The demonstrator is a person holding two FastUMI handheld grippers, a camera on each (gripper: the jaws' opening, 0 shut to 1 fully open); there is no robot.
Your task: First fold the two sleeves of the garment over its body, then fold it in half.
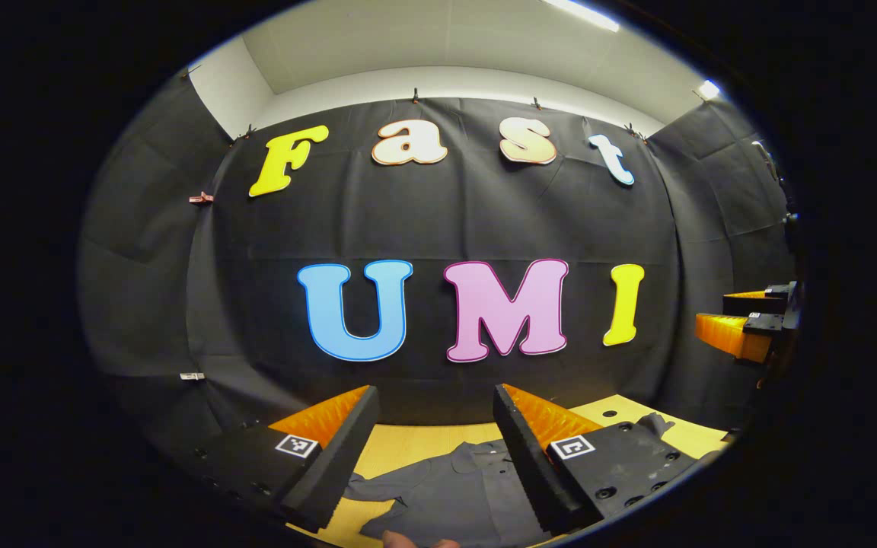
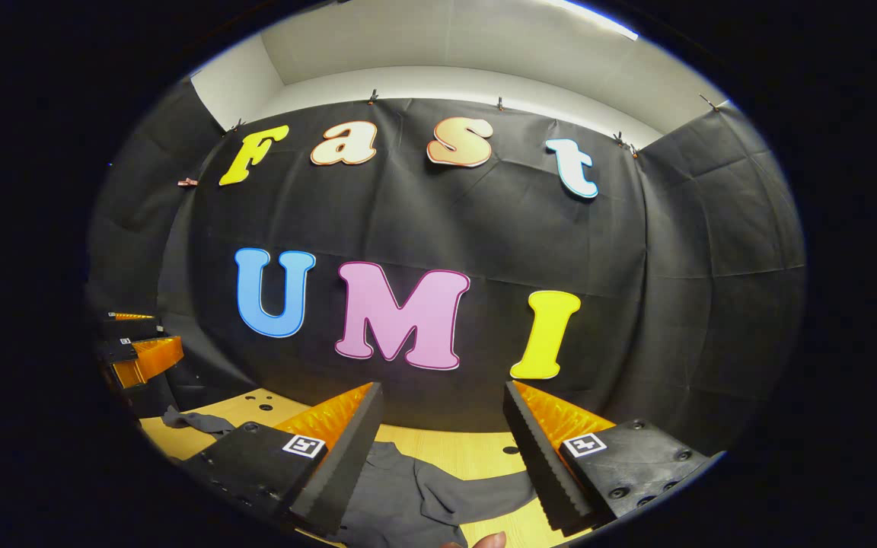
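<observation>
Left gripper view: garment [image 1: 454, 487] collar.

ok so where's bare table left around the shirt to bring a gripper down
Bare table lies between the grey shirt and the black cloth wall; more beyond its collar. The near middle is crowded with fabric.

- The garment [image 1: 454, 495] lies flat on the table [image 1: 408, 445], before the booth wall.
- The left gripper [image 1: 435, 457] hangs above it, the right gripper [image 2: 442, 464] beside, at its right.
</observation>
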